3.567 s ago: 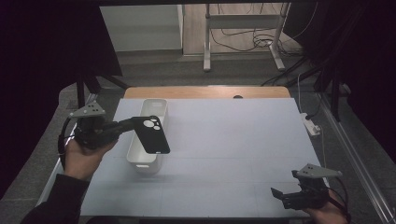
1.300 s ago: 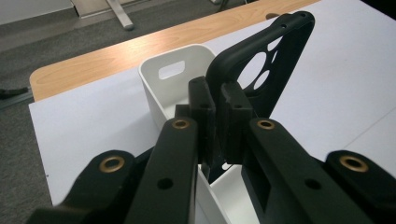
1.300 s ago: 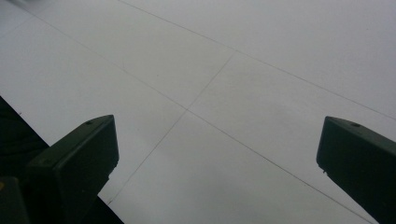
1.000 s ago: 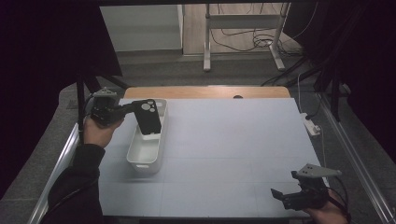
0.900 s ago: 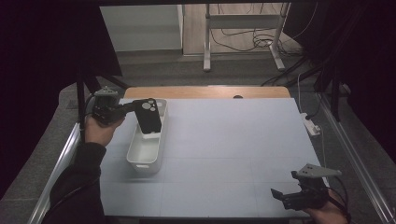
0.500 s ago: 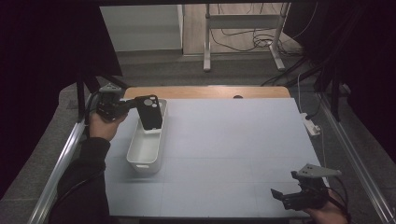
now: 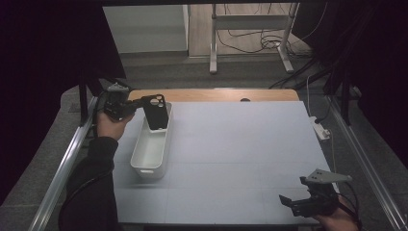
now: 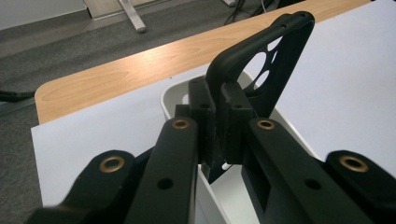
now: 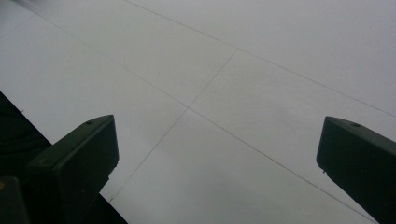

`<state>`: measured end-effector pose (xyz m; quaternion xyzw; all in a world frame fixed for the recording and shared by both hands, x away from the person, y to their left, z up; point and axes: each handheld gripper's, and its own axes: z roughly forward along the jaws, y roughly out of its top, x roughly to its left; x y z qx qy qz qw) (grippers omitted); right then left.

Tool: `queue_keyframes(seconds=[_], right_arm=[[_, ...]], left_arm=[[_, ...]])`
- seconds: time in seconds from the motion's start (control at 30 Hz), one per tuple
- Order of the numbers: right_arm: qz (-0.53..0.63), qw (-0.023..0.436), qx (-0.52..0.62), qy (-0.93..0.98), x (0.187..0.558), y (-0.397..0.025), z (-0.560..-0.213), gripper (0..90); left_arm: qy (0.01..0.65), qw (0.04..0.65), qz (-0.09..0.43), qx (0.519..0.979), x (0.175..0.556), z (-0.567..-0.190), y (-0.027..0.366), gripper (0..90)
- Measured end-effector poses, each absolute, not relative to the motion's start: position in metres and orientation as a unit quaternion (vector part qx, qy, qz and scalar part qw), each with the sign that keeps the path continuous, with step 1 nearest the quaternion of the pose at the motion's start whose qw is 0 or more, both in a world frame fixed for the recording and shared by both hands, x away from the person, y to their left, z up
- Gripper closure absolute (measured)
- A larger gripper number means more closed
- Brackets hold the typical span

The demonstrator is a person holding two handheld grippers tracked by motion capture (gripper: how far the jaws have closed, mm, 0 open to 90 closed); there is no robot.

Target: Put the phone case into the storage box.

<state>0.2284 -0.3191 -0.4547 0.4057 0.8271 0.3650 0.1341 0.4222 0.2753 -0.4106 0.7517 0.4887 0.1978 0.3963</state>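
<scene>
A black phone case (image 7: 156,111) with round camera holes hangs upright over the far end of a long white bin (image 7: 149,155). My left gripper (image 7: 139,102) is shut on the case's edge. In the left gripper view the case (image 8: 275,65) stands between the shut jaws, above the bin's rim (image 8: 173,93). My right gripper (image 7: 294,200) rests low at the near right corner of the table, open, with nothing between its fingers. The right gripper view looks down on bare grey table mat (image 9: 224,107) between the spread jaws.
The grey mat (image 7: 240,154) covers the table, with a strip of bare wood (image 7: 216,94) at the far edge. A white power strip (image 7: 321,129) lies off the right side. Metal rails run along both sides. Stand legs and cables sit on the floor behind.
My left gripper has carried the phone case from above the bin's middle toward its far end and turned it more upright. The right gripper has stayed put.
</scene>
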Motion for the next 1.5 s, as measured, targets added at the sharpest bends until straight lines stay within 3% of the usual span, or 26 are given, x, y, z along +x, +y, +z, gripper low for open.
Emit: queue_keyframes(seconds=[1.5], right_arm=[[0.369,0.131,0.407,0.825,0.228,-0.321,-0.455,0.0]], left_arm=[[0.495,0.391,0.243,0.737,0.464,-0.427,0.266,84.8]])
